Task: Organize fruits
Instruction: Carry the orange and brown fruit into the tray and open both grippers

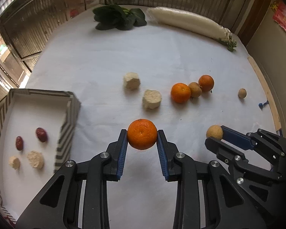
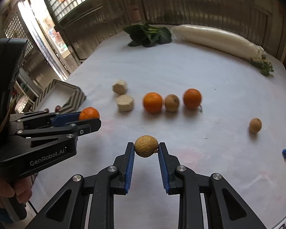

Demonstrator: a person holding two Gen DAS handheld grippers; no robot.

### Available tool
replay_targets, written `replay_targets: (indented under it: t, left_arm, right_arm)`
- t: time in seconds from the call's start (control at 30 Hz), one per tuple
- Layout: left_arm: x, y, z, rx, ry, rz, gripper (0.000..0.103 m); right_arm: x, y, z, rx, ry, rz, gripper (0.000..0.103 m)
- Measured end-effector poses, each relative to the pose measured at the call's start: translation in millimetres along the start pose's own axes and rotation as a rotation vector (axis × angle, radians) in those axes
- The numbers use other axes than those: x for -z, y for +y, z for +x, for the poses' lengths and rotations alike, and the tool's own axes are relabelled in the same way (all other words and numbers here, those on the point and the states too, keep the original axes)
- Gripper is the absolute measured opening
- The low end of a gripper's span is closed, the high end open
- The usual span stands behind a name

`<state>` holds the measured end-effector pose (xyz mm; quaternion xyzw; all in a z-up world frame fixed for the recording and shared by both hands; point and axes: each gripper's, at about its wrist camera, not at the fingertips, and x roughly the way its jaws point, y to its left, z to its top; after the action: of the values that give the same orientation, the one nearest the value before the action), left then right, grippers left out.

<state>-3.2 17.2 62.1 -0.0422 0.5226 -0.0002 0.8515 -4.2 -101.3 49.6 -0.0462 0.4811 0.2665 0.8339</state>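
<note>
tangerine (image 1: 142, 134) was firm, round, likely to roll; left tool (image 1: 142, 136) clamped its sides. right tool (image 2: 146, 146) gripped a small tan fruit (image 2: 146, 146).

"GenRobot.AI" on left tool (image 2: 89, 119)

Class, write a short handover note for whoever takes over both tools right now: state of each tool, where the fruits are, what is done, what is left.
Left tool: shut on a tangerine, lifted off the table.
Right tool: shut on a small tan fruit, also in the air.
Striped box, at the left: holds two red dates and two pale chunks.
Still on the white cloth: two tangerines, one tan fruit between them, one tan fruit apart, two pale chunks.
Left to do: place both held fruits, then sort the rest. Greens and radish at the far edge look untouched.
</note>
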Motion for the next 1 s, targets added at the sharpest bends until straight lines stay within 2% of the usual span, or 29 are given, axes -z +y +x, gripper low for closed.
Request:
replay_targets:
  t: [0.2,0.53,1.0]
  left_arm:
    - [8.3,21.9,-16.1,-0.026,-0.017,-0.033,0.03]
    - [28.9,80.3,-40.4,-0.083,-0.043,-0.126,0.03]
    - [58.0,148.3,-52.2,-0.136,-0.033,-0.231,0.03]
  right_arm:
    - [-3.8,30.8,0.0,-0.018,-0.006,-0.051,0.024]
    - [-17.0,92.3,6.6,-0.068,-0.022,-0.146,0.024]
    - [-25.4,166.0,33.0,-0.13,0.022,-0.269,0.025]
